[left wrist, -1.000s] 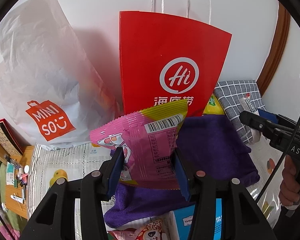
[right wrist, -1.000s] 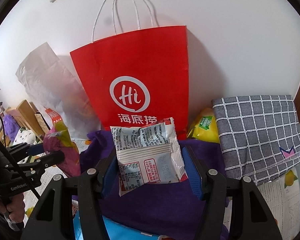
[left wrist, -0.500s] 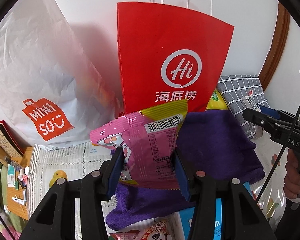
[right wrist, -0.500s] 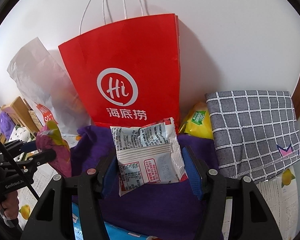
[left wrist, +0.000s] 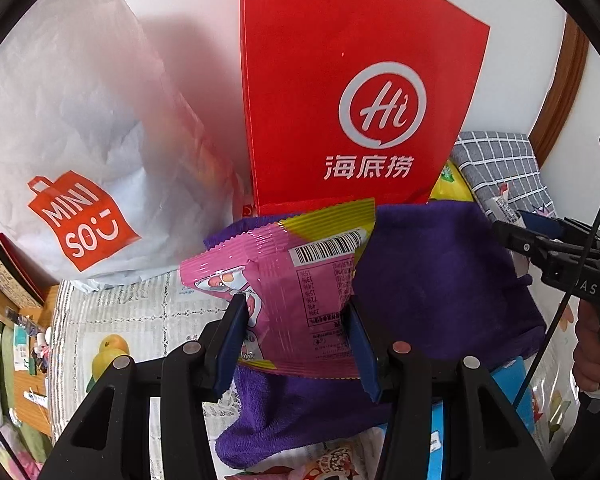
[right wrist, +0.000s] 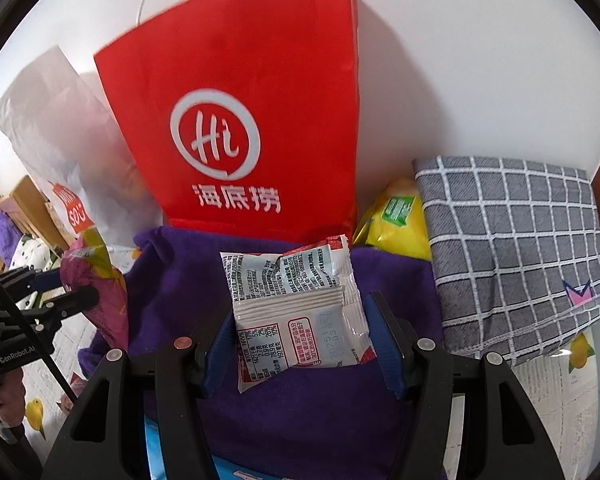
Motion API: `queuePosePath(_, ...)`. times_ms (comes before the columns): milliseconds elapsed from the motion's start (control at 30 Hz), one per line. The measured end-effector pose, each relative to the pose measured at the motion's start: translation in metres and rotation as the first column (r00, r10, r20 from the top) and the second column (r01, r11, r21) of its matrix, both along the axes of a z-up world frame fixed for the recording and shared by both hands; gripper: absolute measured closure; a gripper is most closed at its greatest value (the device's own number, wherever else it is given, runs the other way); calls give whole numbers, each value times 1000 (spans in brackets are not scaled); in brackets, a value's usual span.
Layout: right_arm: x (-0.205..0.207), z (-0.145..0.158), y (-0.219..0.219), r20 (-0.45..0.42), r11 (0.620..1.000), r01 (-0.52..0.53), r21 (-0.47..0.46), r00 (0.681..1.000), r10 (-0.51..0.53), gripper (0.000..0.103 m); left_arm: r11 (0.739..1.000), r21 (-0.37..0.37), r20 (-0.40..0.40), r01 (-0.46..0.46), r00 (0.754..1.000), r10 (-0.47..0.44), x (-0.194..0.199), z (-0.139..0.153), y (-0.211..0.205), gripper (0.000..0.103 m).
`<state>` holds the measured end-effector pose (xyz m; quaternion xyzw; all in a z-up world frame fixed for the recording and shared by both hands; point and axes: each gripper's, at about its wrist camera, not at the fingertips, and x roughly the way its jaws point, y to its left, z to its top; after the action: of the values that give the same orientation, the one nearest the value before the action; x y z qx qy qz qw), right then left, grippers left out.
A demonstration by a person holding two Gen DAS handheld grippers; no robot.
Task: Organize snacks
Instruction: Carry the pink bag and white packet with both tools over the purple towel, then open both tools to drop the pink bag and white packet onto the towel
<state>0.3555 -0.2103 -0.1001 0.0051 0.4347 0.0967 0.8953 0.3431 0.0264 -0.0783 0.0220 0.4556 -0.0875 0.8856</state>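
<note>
My left gripper (left wrist: pixel 296 336) is shut on a pink and yellow snack packet (left wrist: pixel 296 280) and holds it upright in front of the red paper bag (left wrist: pixel 340 92). My right gripper (right wrist: pixel 304 340) is shut on a white and red snack packet (right wrist: pixel 296 308), held above the purple towel (right wrist: pixel 300 412) and below the same red bag (right wrist: pixel 252 100). The right gripper shows at the right edge of the left wrist view (left wrist: pixel 540 248). The left gripper with its pink packet (right wrist: pixel 100 292) shows at the left of the right wrist view.
A white Miniso plastic bag (left wrist: pixel 72 140) leans on the wall left of the red bag. A grey checked cloth (right wrist: pixel 512 248) and a yellow snack bag (right wrist: pixel 396 220) lie to the right. A blue box (left wrist: pixel 512 400) and another snack packet (left wrist: pixel 332 464) lie near the front.
Both grippers have moved closer to the red bag, which looks larger and higher in both views. Both packets stay gripped.
</note>
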Motion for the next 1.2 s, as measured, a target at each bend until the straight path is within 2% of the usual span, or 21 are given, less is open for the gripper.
queuePosePath(400, 14, -34, 11, -90, 999, -36, -20, 995, 34, 42, 1000, -3, -75, 7, 997, -7, 18, -24, 3, 56)
queuePosePath(633, 17, -47, 16, -120, 998, -49, -34, 992, 45, 41, 1000, -5, -80, 27, 996, -27, 20, -26, -1, 56)
queuePosePath(1200, 22, -51, 22, -144, 997, -60, -56, 988, 51, 36, 997, -1, -89, 71, 994, -71, 21, -29, -10, 56)
